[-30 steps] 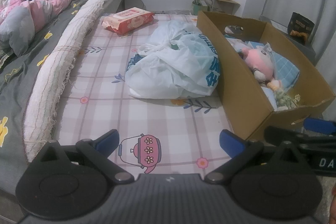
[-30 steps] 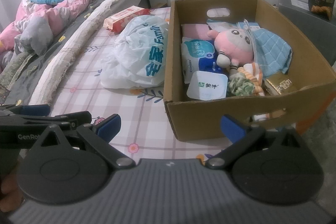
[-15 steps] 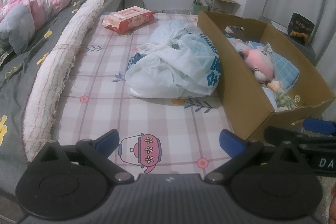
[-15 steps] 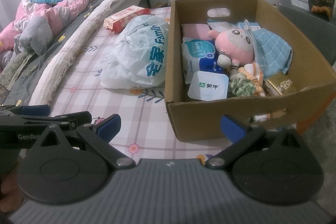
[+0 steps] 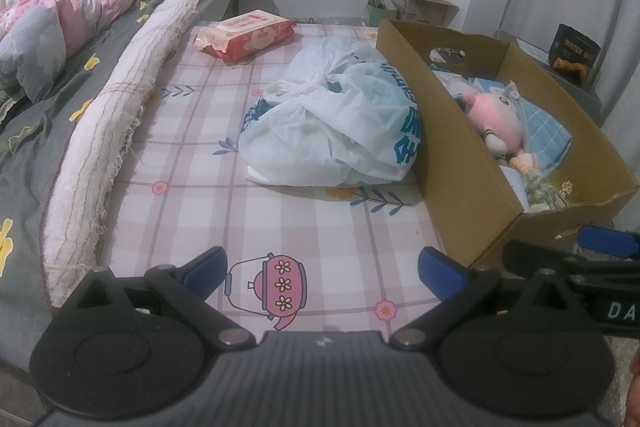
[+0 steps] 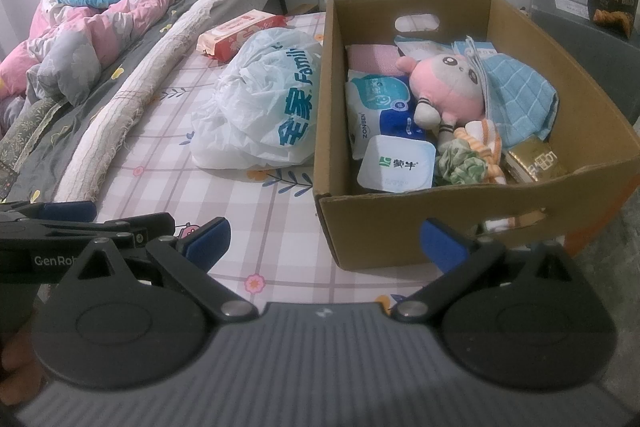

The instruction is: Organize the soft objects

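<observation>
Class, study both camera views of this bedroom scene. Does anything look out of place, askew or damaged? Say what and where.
In the cardboard box, items are jumbled: the pink plush toy lies tilted across packets, half under a blue cloth. The white strip along the bed edge is frayed. A crumpled plastic bag slumps against the box. Nothing looks spilled.

Bare sheet (image 5: 224, 211) left of plastic bag (image 5: 340, 131)

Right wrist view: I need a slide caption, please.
Open right gripper faces a cardboard box holding a pink plush, beside a white plastic bag on the mat.
</observation>
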The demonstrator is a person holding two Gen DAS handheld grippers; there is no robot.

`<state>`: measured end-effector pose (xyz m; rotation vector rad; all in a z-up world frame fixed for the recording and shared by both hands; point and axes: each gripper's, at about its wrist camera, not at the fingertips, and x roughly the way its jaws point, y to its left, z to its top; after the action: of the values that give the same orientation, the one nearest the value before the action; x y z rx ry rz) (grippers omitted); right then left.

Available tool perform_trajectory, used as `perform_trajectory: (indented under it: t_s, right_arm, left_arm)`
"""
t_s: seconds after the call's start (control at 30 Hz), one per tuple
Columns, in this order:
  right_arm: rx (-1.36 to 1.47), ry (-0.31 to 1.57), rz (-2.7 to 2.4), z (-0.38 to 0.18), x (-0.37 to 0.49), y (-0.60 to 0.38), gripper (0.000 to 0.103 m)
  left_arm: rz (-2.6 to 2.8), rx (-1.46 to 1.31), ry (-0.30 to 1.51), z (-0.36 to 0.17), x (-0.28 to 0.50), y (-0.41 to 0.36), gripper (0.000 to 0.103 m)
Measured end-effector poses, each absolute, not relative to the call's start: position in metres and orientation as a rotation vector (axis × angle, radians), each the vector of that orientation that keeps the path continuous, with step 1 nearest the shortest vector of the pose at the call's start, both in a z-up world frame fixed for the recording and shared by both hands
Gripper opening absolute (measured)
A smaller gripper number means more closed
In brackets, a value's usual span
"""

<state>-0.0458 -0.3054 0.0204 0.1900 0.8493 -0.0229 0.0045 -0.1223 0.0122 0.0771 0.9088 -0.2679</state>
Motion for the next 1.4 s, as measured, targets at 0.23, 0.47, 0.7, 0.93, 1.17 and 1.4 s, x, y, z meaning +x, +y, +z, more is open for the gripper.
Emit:
perform_trajectory:
  t_s: [0.23,0.47,0.7,0.93,1.17,1.4]
  right_arm:
    - [0.190,0.850,-0.023,0.0206,-0.0456,-0.3054,0.102]
    - [0.190,0.850,-0.023,0.0208,-0.0454,-0.3050,0.102]
    - [0.189,0.850,-0.023,0.0213,-0.0452,-0.3047,0.102]
    - [0.190,0.851,-0.023,0.0207,-0.0447,-0.3051,0.102]
    - [0.190,0.850,-0.022,0.0207,-0.0446,-0.3053,0.102]
    - [0.190,0.850,-0.021,0.0211,-0.0440,-0.3051,0.102]
  left_arm:
    - [-0.265,0.073,0.913,0.0101,0.0045,-0.1231,0.102]
    - [-0.265,0.073,0.914,0.0103,0.0045,-0.1228,0.102]
    - [-0.264,0.072,0.915,0.0102,0.0044,-0.1226,0.102]
    - [-0.264,0.072,0.916,0.0104,0.0050,-0.1221,0.102]
    - [-0.262,0.070,0.914,0.0106,0.0048,-0.1223,0.102]
    - [-0.262,0.070,0.913,0.0109,0.0043,-0.1228,0.102]
